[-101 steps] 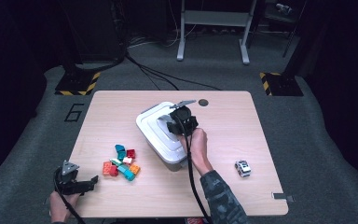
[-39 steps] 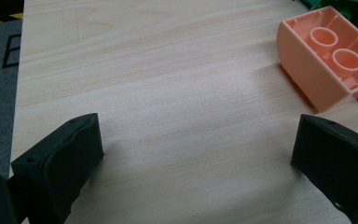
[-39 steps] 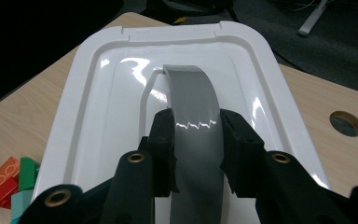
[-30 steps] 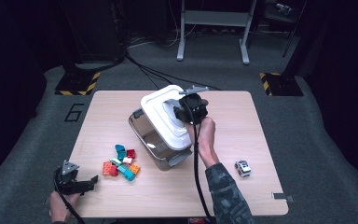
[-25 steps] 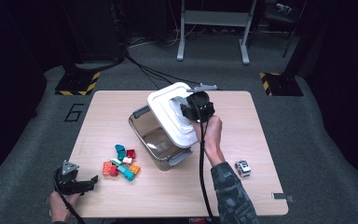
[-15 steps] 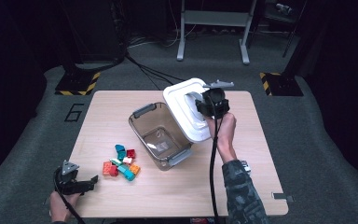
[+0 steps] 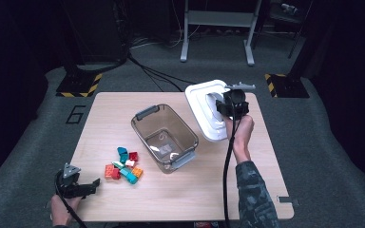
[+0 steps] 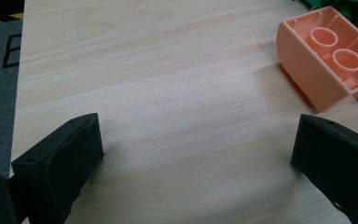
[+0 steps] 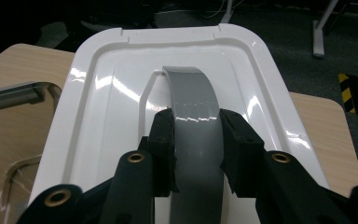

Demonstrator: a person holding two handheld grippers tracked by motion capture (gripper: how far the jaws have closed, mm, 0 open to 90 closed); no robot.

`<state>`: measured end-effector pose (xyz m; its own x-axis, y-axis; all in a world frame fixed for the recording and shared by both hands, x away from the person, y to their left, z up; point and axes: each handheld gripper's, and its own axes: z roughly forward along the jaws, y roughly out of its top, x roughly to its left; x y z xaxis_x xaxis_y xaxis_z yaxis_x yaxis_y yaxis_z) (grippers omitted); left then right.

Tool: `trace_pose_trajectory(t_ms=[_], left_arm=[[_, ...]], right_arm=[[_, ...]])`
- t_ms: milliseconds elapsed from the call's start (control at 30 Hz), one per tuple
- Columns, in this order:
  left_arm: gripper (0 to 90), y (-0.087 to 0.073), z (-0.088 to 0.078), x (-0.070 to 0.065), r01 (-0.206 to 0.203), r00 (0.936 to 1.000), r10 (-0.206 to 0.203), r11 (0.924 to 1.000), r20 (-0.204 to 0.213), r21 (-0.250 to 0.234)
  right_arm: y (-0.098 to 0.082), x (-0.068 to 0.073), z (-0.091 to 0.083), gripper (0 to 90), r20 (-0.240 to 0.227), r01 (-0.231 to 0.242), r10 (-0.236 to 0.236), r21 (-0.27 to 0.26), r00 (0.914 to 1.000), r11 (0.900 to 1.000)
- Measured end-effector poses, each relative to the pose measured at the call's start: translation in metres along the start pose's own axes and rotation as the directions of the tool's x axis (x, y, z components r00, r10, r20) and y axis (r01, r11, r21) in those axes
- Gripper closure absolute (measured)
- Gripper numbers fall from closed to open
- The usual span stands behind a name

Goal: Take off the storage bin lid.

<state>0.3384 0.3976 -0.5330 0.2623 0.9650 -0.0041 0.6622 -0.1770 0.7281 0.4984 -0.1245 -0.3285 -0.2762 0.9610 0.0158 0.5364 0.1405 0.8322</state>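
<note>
White lid (image 7: pixel 208 111) lengthwise away from person, grey handle (image 9: pixel 196 121) pinched in right tool (image 9: pixel 196 140)

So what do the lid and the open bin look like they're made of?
The white lid looks like glossy moulded plastic: bright glare streaks, rounded ridges; its grey handle is smooth too. The bin seems smoky clear plastic, since the table shows through.

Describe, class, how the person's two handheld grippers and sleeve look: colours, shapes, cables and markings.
Both grippers are black with two blocky jaws. The left gripper carries a grey three-cornered plate on top; a black cable trails from it. The right gripper shows brass-coloured rivets on its jaw arms, and a long black cable hangs from it along the forearm. The right arm wears a dark camouflage-patterned sleeve.
</note>
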Motion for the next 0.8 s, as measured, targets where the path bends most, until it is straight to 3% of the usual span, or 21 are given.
trace_pose_trajectory(t_ms=[400, 700, 800], left_arm=[[1.5, 0.000, 0.000, 0.000, -0.001, 1.0000, 0.001, 1.0000, 0.000, -0.001], [1.5, 0.000, 0.000, 0.000, 0.000, 1.0000, 0.000, 1.0000, 0.002, -0.001], [1.5, 0.000, 0.000, 0.000, 0.000, 1.0000, 0.000, 1.0000, 0.002, -0.001]], right_arm=[[-0.028, -0.015, 0.042, 67.2, 0.063, -0.070, 0.066, 0.062, 0.9958, 0.996], [-0.047, -0.006, 0.072, 67.2, 0.086, -0.103, 0.095, 0.095, 0.9918, 0.990], [-0.053, -0.001, 0.080, 67.3, 0.095, -0.093, 0.083, 0.106, 0.9920, 0.990]])
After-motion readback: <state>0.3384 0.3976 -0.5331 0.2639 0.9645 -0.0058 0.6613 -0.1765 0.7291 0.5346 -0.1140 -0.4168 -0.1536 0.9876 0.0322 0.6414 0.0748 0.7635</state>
